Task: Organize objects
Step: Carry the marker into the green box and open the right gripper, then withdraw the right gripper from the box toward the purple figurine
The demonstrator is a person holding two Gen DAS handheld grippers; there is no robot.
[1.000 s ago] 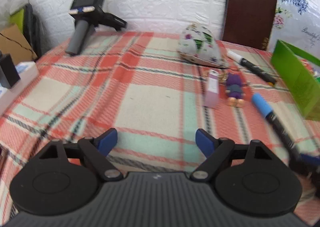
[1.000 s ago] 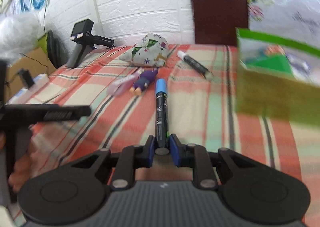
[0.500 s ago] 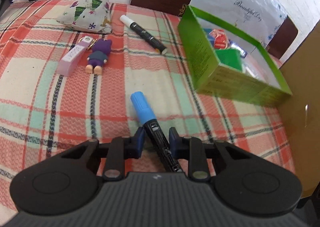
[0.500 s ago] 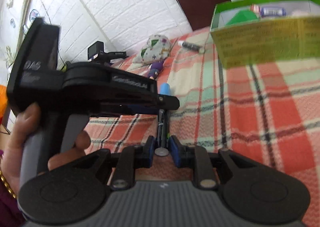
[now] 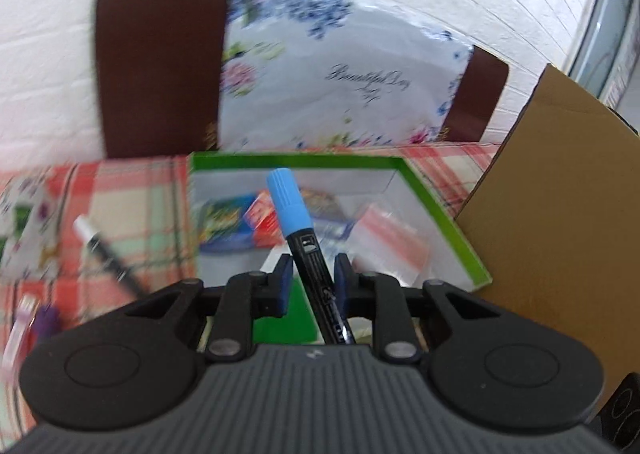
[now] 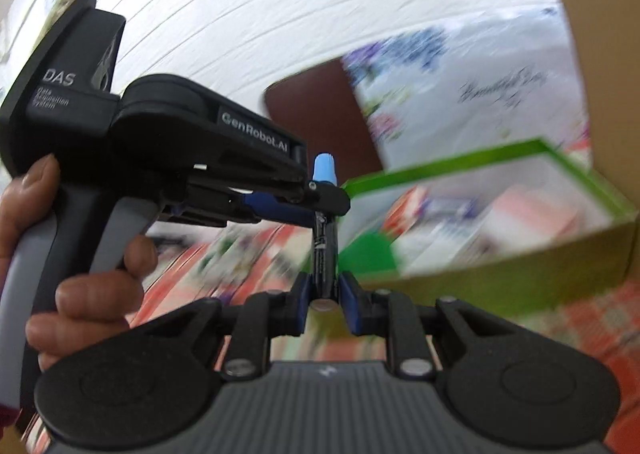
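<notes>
A black marker with a light blue cap is held by both grippers at once, tilted upward. My left gripper is shut on its barrel, the cap pointing over the green box. My right gripper is shut on the marker's tail end. In the right wrist view the left gripper grips the marker just below the cap. The open green box holds several packets and stands just ahead and to the right.
A brown cardboard panel stands right of the box. A second marker with a white cap lies on the plaid cloth left of the box. A dark headboard and floral bag stand behind.
Both grippers have lifted the marker off the cloth and carried it toward the green box; the marker now tilts up above the box's near edge.
</notes>
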